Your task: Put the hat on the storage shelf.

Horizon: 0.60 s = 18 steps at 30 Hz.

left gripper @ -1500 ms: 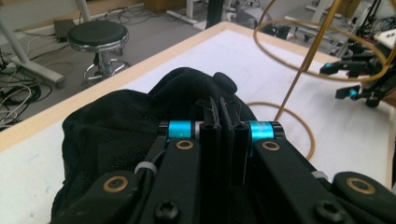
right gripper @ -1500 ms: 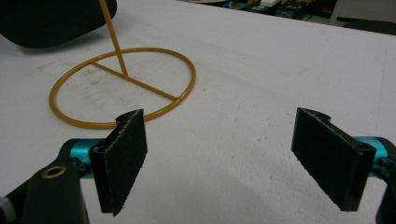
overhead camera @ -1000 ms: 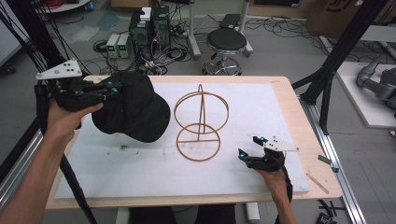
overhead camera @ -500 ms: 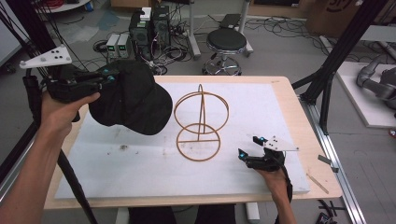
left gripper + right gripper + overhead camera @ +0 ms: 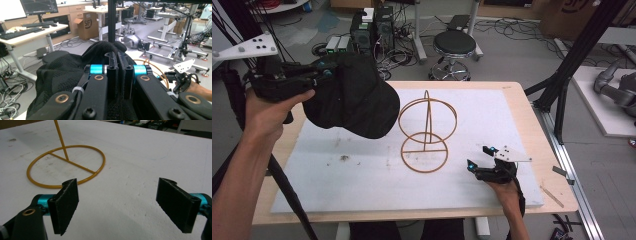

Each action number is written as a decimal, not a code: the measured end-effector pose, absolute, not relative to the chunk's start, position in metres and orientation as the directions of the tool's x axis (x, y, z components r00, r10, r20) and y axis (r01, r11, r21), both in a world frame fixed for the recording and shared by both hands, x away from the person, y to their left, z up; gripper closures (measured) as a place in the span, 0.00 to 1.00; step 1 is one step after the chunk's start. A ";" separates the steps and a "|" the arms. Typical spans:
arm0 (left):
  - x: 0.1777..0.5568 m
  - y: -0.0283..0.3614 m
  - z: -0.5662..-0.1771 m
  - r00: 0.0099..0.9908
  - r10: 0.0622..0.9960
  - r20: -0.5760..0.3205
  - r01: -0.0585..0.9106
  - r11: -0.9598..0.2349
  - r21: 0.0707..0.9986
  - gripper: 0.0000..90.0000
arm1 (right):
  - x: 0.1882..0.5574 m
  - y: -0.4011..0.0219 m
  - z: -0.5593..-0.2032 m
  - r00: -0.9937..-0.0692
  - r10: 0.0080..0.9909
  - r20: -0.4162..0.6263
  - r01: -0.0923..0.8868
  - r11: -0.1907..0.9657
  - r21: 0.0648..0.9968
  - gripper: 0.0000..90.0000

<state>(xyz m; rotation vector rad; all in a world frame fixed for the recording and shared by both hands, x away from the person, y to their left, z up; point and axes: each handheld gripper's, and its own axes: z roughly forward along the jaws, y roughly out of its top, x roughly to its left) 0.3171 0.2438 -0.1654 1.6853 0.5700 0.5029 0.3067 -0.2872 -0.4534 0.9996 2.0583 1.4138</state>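
A black cap (image 5: 357,100) hangs in the air over the left part of the white mat (image 5: 362,175). My left gripper (image 5: 329,70) is shut on the cap's fabric at its far left edge, and a hand holds it well above the table. In the left gripper view the two jaws (image 5: 117,56) stand pressed together on the cap (image 5: 65,72). A gold wire stand (image 5: 427,127) rises upright at mid-mat, just right of the cap. My right gripper (image 5: 479,156) rests low on the mat, right of the stand's base ring (image 5: 66,166), open (image 5: 120,195) with nothing between its pads.
The mat covers most of a wooden table (image 5: 522,105). A black frame post (image 5: 562,85) slants at the table's right edge. A stool (image 5: 454,45) and electronics boxes (image 5: 372,25) with cables stand on the floor beyond the far edge.
My left gripper has lifted the cap higher and a little to the left. The stand and my right gripper have stayed where they were.
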 end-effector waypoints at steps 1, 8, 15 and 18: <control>0.316 0.243 -0.163 0.785 0.619 0.024 0.092 -0.155 0.984 0.96 | 0.307 -0.287 -0.453 -0.637 0.770 0.036 0.310 0.213 0.926 0.21; 0.307 0.241 -0.141 0.787 0.615 0.048 0.060 -0.154 0.986 0.96 | 0.307 -0.287 -0.453 -0.637 0.770 0.036 0.311 0.213 0.926 0.21; 0.299 0.236 -0.124 0.800 0.598 0.054 0.036 -0.137 0.990 0.96 | 0.307 -0.287 -0.453 -0.639 0.769 0.029 0.305 0.218 0.927 0.21; 0.296 0.232 -0.117 0.804 0.591 0.064 0.022 -0.138 0.990 0.96 | 0.307 -0.287 -0.453 -0.640 0.768 0.029 0.306 0.220 0.926 0.21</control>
